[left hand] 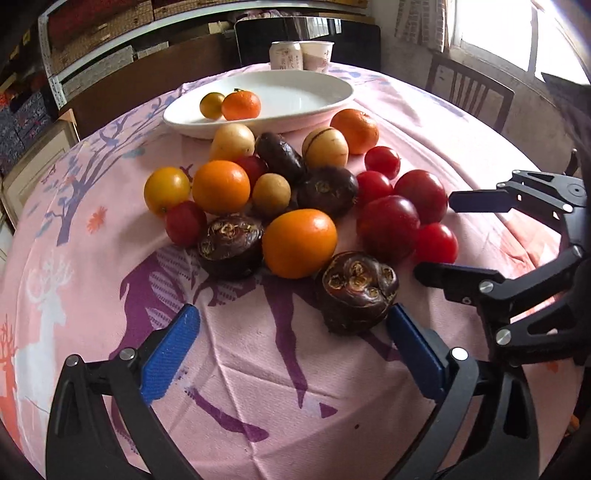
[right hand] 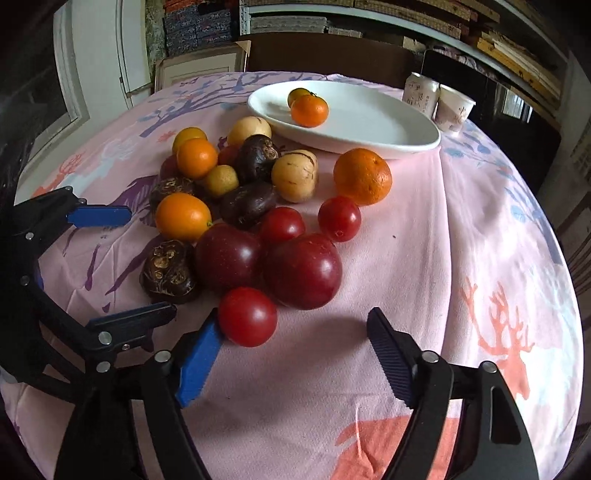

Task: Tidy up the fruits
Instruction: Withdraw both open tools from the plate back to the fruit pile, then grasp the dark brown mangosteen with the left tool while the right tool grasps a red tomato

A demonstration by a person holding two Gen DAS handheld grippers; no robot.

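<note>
Can (left hand: 285, 55) w/ print, too blurred to read.

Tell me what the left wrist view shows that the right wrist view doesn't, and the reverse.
Left wrist only: a bright window with a wooden chair below it.
Right wrist only: a white door beyond the table.
Both: the white plate holding two citrus fruits, the fruit pile on the pink cloth, the can and cup. They also share the open left tongs near a dark knobbly fruit, and the open right tongs beside a small red tomato.
</note>
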